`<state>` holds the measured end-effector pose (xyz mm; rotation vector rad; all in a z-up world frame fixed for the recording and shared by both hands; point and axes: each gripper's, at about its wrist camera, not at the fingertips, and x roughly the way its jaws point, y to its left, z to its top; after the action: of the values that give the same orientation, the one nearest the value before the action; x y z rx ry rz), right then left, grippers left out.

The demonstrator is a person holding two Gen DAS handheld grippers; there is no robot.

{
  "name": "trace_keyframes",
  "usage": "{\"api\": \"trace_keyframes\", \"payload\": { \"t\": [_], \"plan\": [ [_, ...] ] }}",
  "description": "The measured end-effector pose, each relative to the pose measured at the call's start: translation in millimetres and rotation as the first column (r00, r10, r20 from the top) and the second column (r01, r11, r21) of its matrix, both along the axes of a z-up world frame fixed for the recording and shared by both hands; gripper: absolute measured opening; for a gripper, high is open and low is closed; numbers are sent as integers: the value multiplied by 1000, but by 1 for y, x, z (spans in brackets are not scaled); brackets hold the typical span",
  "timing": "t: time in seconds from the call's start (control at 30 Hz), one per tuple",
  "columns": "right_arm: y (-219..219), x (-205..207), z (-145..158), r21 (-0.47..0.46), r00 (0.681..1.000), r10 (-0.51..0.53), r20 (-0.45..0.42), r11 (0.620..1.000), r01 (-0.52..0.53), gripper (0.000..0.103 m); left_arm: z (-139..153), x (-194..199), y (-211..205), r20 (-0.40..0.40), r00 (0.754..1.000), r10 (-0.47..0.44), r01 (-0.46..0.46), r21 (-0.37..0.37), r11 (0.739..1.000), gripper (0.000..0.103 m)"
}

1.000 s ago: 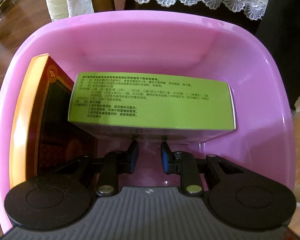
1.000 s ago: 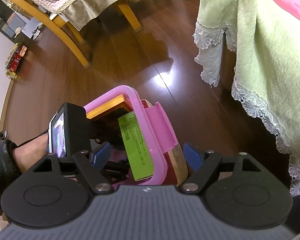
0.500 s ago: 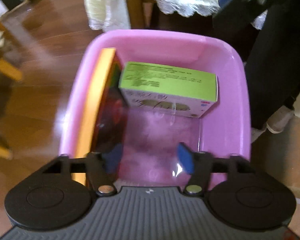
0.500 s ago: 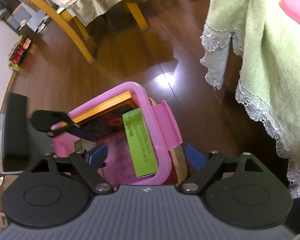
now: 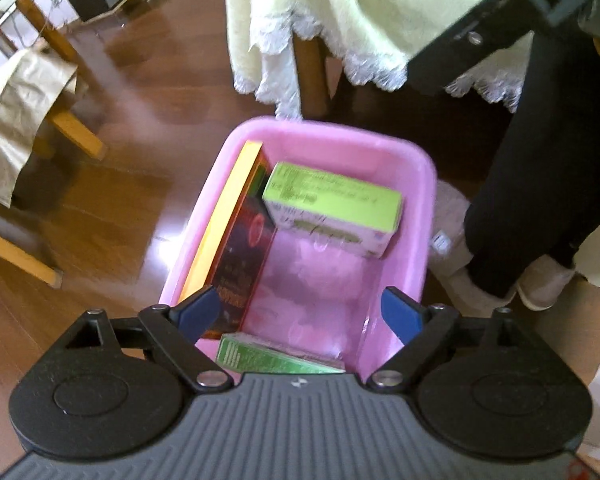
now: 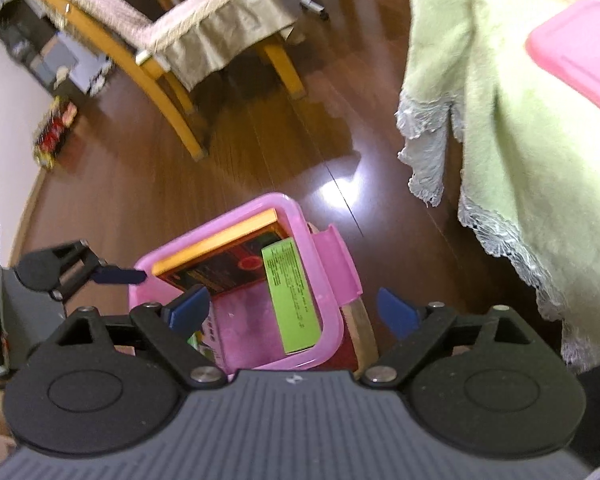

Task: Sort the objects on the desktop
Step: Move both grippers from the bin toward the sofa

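Left tool (image 5: 302, 312): fingers spread wide, empty, hanging above the near half of the bin.
Right tool (image 6: 294, 314): fingers wide apart, empty, also above the bin.
Bin (image 5: 422, 216): pink, open-topped, on the floor.
Green box (image 5: 332, 196): inside the bin at 12 o'clock from the left tool, well apart from its fingers.
Orange-edged box (image 5: 236, 240): upright against the bin's 9 o'clock wall.
Second green box (image 5: 268, 358): at the bin's near wall, partly hidden.
Open room: bare bin bottom between the boxes.
Floor (image 6: 260, 152): dark glossy wood; cloth-draped chair (image 6: 204, 40) at 11 o'clock, lace-edged tablecloth (image 6: 520, 140) at 2 o'clock.

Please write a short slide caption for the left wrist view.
Open left gripper above a pink bin holding three boxes.
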<state>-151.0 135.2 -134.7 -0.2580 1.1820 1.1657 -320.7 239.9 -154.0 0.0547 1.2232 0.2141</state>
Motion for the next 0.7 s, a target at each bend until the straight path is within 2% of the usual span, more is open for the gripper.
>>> {"api": "trace_keyframes", "payload": {
  "t": [0.23, 0.37, 0.5, 0.7],
  "plan": [
    [-38, 29, 46, 107, 993, -111, 42, 989, 106, 91, 33, 45, -21, 61, 995, -74, 71, 51, 996, 89],
    [-72, 61, 72, 155, 969, -226, 99, 966, 209, 94, 62, 84, -33, 122, 982, -143, 133, 85, 987, 89],
    [-114, 99, 92, 187, 925, -357, 130, 925, 330, 95, 89, 131, -53, 184, 954, -235, 220, 99, 970, 89],
    [-180, 158, 110, 211, 824, -532, 193, 843, 495, 95, 120, 200, -93, 256, 891, -374, 350, 136, 927, 89]
  ]
}}
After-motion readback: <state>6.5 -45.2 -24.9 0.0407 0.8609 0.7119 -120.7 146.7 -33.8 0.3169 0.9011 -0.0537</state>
